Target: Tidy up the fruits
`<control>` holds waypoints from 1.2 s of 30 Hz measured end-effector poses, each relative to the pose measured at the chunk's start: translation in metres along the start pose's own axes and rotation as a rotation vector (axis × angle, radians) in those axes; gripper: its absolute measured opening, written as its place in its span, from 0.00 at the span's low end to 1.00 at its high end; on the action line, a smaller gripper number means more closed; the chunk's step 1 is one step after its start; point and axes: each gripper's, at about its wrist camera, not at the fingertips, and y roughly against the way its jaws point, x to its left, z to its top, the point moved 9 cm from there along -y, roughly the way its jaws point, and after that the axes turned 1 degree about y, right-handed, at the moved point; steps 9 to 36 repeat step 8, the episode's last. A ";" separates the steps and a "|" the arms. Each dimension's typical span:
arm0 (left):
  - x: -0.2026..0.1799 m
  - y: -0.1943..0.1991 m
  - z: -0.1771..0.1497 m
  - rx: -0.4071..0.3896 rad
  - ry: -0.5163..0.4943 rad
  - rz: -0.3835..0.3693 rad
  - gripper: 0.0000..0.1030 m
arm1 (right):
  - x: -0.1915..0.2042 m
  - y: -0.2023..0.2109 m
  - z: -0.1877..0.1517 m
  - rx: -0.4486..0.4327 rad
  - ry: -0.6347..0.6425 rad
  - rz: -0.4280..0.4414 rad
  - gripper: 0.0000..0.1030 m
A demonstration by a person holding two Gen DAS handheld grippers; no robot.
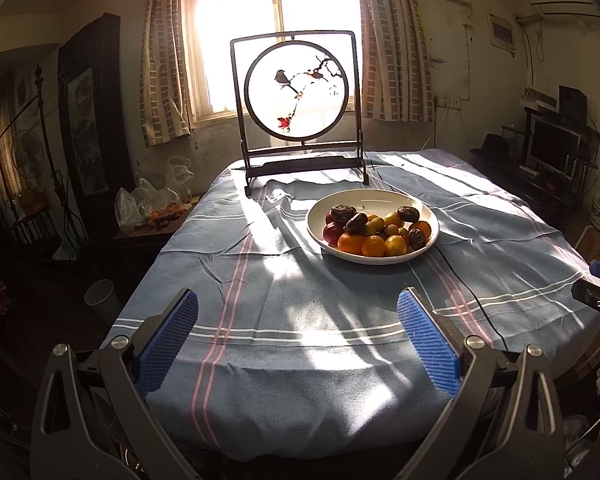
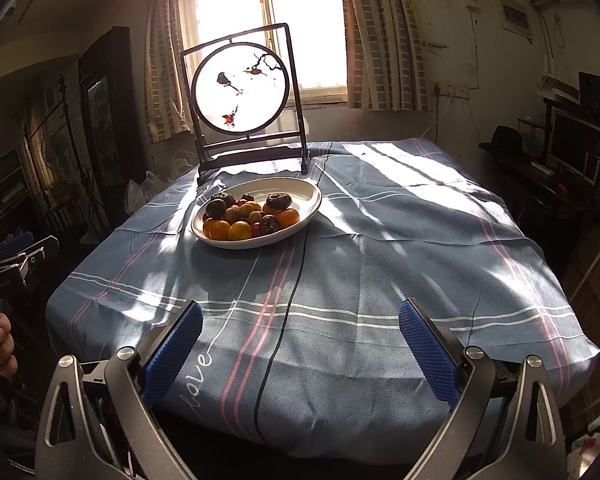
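A white bowl (image 1: 392, 197) stands on the blue striped tablecloth, heaped with oranges (image 1: 373, 245), a red apple (image 1: 332, 233), greenish fruits (image 1: 378, 223) and dark wrinkled fruits (image 1: 343, 213). The right wrist view shows the same bowl (image 2: 308, 194) left of centre, with oranges (image 2: 239, 231) at its front. My left gripper (image 1: 298, 304) hangs open at the table's near edge, well short of the bowl, nothing between its blue pads. My right gripper (image 2: 300, 316) is also open and empty, near the front edge to the bowl's right.
A dark-framed round bird screen (image 1: 298, 92) stands behind the bowl by the window. A black cable (image 2: 288, 308) runs across the cloth toward the front edge. Plastic bags (image 1: 148, 204) lie on a low stand to the left. A hand (image 2: 4, 344) holds the other gripper's handle.
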 end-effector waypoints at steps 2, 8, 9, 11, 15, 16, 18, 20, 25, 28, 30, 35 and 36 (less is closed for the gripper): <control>0.002 -0.002 -0.001 0.015 0.008 0.002 0.95 | 0.000 0.000 0.000 -0.001 0.002 -0.002 0.96; 0.007 -0.005 -0.002 0.025 0.018 0.019 0.95 | -0.001 0.001 0.002 -0.006 0.002 -0.008 0.96; 0.007 -0.005 -0.002 0.025 0.018 0.019 0.95 | -0.001 0.001 0.002 -0.006 0.002 -0.008 0.96; 0.007 -0.005 -0.002 0.025 0.018 0.019 0.95 | -0.001 0.001 0.002 -0.006 0.002 -0.008 0.96; 0.007 -0.005 -0.002 0.025 0.018 0.019 0.95 | -0.001 0.001 0.002 -0.006 0.002 -0.008 0.96; 0.007 -0.005 -0.002 0.025 0.018 0.019 0.95 | -0.001 0.001 0.002 -0.006 0.002 -0.008 0.96; 0.007 -0.005 -0.002 0.025 0.018 0.019 0.95 | -0.001 0.001 0.002 -0.006 0.002 -0.008 0.96; 0.007 -0.005 -0.002 0.025 0.018 0.019 0.95 | -0.001 0.001 0.002 -0.006 0.002 -0.008 0.96; 0.007 -0.005 -0.002 0.025 0.018 0.019 0.95 | -0.001 0.001 0.002 -0.006 0.002 -0.008 0.96; 0.007 -0.005 -0.002 0.025 0.018 0.019 0.95 | -0.001 0.001 0.002 -0.006 0.002 -0.008 0.96; 0.007 -0.005 -0.002 0.025 0.018 0.019 0.95 | -0.001 0.001 0.002 -0.006 0.002 -0.008 0.96; 0.007 -0.005 -0.002 0.025 0.018 0.019 0.95 | -0.001 0.001 0.002 -0.006 0.002 -0.008 0.96; 0.007 -0.005 -0.002 0.025 0.018 0.019 0.95 | -0.001 0.001 0.002 -0.006 0.002 -0.008 0.96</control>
